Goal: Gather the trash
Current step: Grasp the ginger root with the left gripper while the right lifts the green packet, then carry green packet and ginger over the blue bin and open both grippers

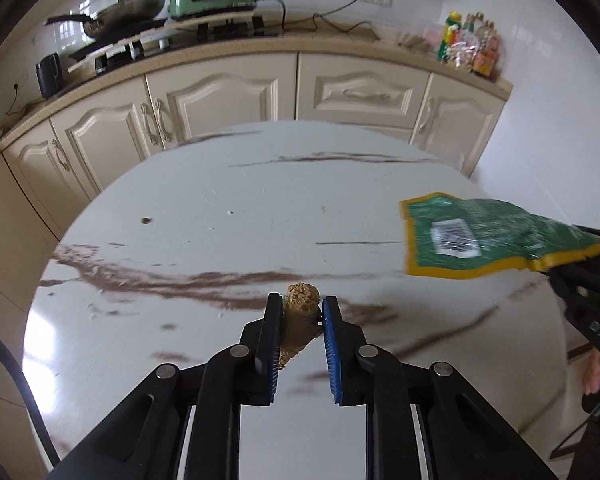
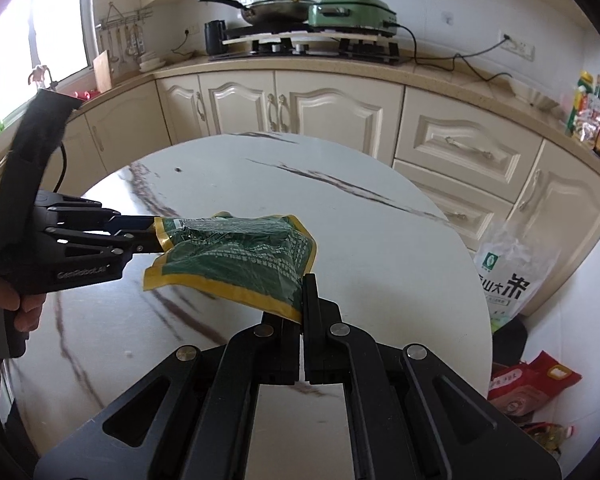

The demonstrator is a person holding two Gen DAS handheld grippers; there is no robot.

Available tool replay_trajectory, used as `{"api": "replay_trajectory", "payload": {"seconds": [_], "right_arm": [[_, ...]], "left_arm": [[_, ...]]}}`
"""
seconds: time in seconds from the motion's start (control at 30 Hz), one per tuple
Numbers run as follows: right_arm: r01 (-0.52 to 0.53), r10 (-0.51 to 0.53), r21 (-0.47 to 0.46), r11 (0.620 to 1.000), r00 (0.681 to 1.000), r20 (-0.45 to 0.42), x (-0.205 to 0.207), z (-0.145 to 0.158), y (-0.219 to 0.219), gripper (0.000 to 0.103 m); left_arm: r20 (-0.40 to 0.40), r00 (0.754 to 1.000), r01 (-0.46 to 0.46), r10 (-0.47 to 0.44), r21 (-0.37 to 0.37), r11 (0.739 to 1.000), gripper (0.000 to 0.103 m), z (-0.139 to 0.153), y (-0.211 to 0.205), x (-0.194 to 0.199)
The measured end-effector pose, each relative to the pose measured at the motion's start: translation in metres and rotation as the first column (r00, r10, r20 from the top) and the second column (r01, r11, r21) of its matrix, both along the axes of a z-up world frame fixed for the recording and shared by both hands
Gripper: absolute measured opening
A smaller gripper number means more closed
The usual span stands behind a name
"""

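A brown crumbly lump (image 1: 302, 300) sits on the round white marble table (image 1: 220, 200), between the blue pads of my left gripper (image 1: 302, 305). Both pads touch it, so the gripper is shut on it. My right gripper (image 2: 302, 296) is shut on the corner of a green snack wrapper with a yellow border (image 2: 236, 256), which hangs above the table. In the left wrist view the wrapper (image 1: 480, 236) shows at the right. In the right wrist view the wrapper hides the left gripper's tips and the lump.
A small dark crumb (image 1: 145, 221) lies on the far left of the table. Cream cabinets and a counter with a wok (image 2: 276, 8) and a green grill (image 2: 352, 10) stand behind. A rice bag (image 2: 504, 276) and a red bag (image 2: 532, 384) lie on the floor at the right.
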State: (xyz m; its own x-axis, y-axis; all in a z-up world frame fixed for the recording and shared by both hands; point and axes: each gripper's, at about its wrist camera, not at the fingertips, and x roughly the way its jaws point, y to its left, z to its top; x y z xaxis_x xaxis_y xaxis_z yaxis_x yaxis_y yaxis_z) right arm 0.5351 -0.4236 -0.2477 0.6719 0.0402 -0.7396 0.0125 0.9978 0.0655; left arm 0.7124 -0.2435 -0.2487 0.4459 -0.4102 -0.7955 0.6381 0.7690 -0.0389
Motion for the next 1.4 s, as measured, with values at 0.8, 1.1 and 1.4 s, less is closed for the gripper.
{"api": "replay_trajectory", "payload": {"seconds": [0.8, 1.1, 1.4], "right_arm": [[-0.411, 0.410, 0.005, 0.912, 0.910, 0.069, 0.013, 0.073, 0.335, 0.002], [-0.570, 0.575, 0.081, 0.818, 0.817, -0.054, 0.048, -0.011, 0.499, 0.002], [-0.566, 0.591, 0.176, 0.805, 0.740, -0.322, 0.091, -0.174, 0.577, 0.002]], "left_arm": [[0.152, 0.914, -0.346, 0.375, -0.187, 0.919, 0.016, 0.090, 0.367, -0.220], [-0.015, 0.801, -0.593, 0.598, -0.152, 0.790, 0.016, 0.016, 0.500, -0.247], [-0.293, 0.700, -0.693, 0.651, -0.060, 0.718, 0.016, -0.121, 0.574, -0.221]]}}
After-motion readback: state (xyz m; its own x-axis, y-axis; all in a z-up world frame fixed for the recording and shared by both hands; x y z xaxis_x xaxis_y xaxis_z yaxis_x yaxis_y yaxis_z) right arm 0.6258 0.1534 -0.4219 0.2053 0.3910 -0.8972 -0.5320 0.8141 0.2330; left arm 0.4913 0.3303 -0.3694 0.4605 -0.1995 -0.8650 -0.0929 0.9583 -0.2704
